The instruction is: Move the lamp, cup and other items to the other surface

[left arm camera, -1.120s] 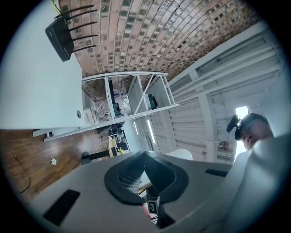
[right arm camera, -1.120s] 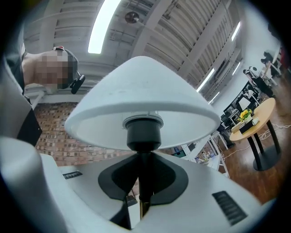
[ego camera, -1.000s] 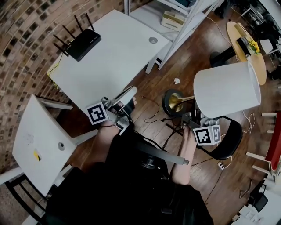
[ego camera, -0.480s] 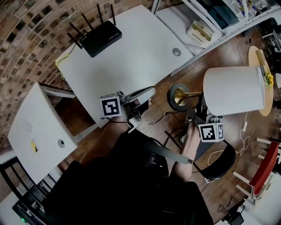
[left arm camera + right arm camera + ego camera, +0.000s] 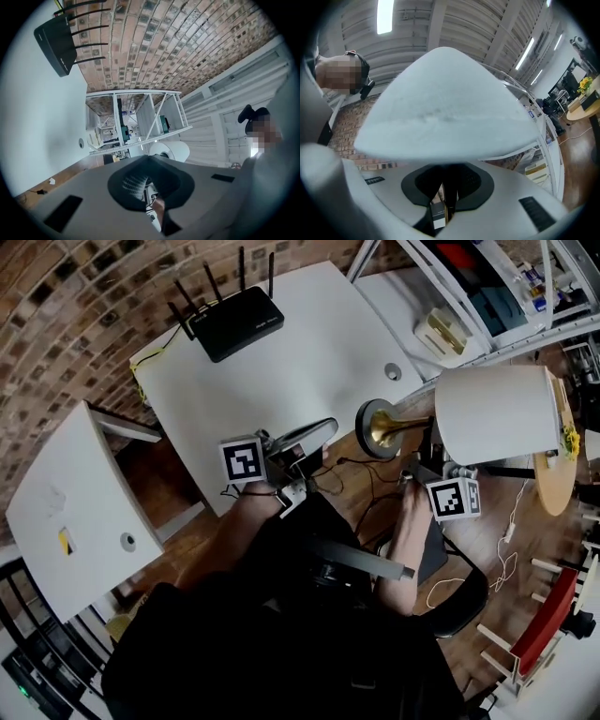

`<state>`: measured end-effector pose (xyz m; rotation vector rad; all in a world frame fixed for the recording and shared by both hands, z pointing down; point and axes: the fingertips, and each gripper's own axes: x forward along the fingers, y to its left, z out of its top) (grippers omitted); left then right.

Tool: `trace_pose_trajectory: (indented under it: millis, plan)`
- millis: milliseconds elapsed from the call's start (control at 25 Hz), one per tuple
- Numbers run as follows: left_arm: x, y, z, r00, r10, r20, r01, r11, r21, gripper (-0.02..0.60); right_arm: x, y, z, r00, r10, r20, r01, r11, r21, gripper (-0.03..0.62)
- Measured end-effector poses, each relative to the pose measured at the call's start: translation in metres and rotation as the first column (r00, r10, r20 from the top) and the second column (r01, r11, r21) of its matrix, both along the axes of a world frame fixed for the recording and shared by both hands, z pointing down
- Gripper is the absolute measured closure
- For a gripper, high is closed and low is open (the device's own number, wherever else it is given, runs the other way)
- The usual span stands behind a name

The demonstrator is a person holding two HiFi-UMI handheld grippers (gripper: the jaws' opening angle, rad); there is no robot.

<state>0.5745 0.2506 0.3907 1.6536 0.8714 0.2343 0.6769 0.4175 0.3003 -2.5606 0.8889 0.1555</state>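
Observation:
A lamp with a white shade (image 5: pixel 492 413), a brass stem (image 5: pixel 398 427) and a round black base (image 5: pixel 368 423) hangs above the wooden floor, its base beside the white table's (image 5: pixel 281 362) near corner. My right gripper (image 5: pixel 422 454) is shut on the stem below the shade. In the right gripper view the shade (image 5: pixel 445 108) fills the upper picture and the thin brass stem stands between the dark pads of the gripper (image 5: pixel 444 206). My left gripper (image 5: pixel 305 439) hovers at the table's near edge; I see nothing in it (image 5: pixel 150 192), and its jaw gap is unclear.
A black router (image 5: pixel 234 320) with several antennas sits at the table's far side. A second white surface (image 5: pixel 66 502) stands at the left. White shelving (image 5: pixel 450 306), a round wooden table (image 5: pixel 553 474), a black chair (image 5: pixel 464 596) and loose cords (image 5: pixel 370 479) are on the right.
Both grippers and the lamp have moved toward the white table. The lamp's base, earlier out over the floor, is now beside the table's corner. The grip on the stem is unchanged.

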Motion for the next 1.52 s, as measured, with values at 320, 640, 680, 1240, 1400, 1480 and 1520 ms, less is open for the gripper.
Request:
trace_pose_trajectory:
  millis: [320, 640, 680, 1240, 1400, 1480, 1520]
  plan:
    - [0.003, -0.032, -0.005, 0.997, -0.077, -0.005, 0.077, 0.997, -0.019, 0.581, 0.026, -0.039, 0.008, 0.997, -0.075, 0.01, 0.075, 0.997, -0.014, 0.52]
    - [0.046, -0.022, -0.002, 0.992, -0.12, 0.03, 0.121, 0.992, -0.024, 0.581, 0.084, -0.048, 0.021, 0.99, -0.138, 0.023, 0.139, 0.99, -0.028, 0.52]
    - [0.053, -0.019, -0.001, 0.991, -0.128, 0.039, 0.129, 0.991, -0.024, 0.581, 0.094, -0.048, 0.026, 0.988, -0.15, 0.029, 0.151, 0.988, -0.02, 0.52]
    - [0.167, 0.008, 0.034, 0.943, -0.304, 0.134, 0.3, 0.953, 0.05, 0.581, 0.248, -0.049, 0.09, 0.953, -0.275, 0.126, 0.279, 0.96, -0.013, 0.52]
    - [0.184, 0.004, 0.037, 0.922, -0.361, 0.14, 0.354, 0.932, 0.071, 0.581, 0.276, -0.074, 0.108, 0.936, -0.324, 0.135, 0.331, 0.943, -0.029, 0.52]
    - [0.188, -0.001, 0.038, 0.908, -0.392, 0.144, 0.385, 0.92, 0.078, 0.581, 0.287, -0.089, 0.116, 0.926, -0.349, 0.142, 0.358, 0.933, -0.038, 0.52]
    - [0.19, -0.005, 0.037, 0.902, -0.408, 0.145, 0.4, 0.913, 0.08, 0.58, 0.291, -0.097, 0.119, 0.921, -0.362, 0.147, 0.371, 0.928, -0.043, 0.52]
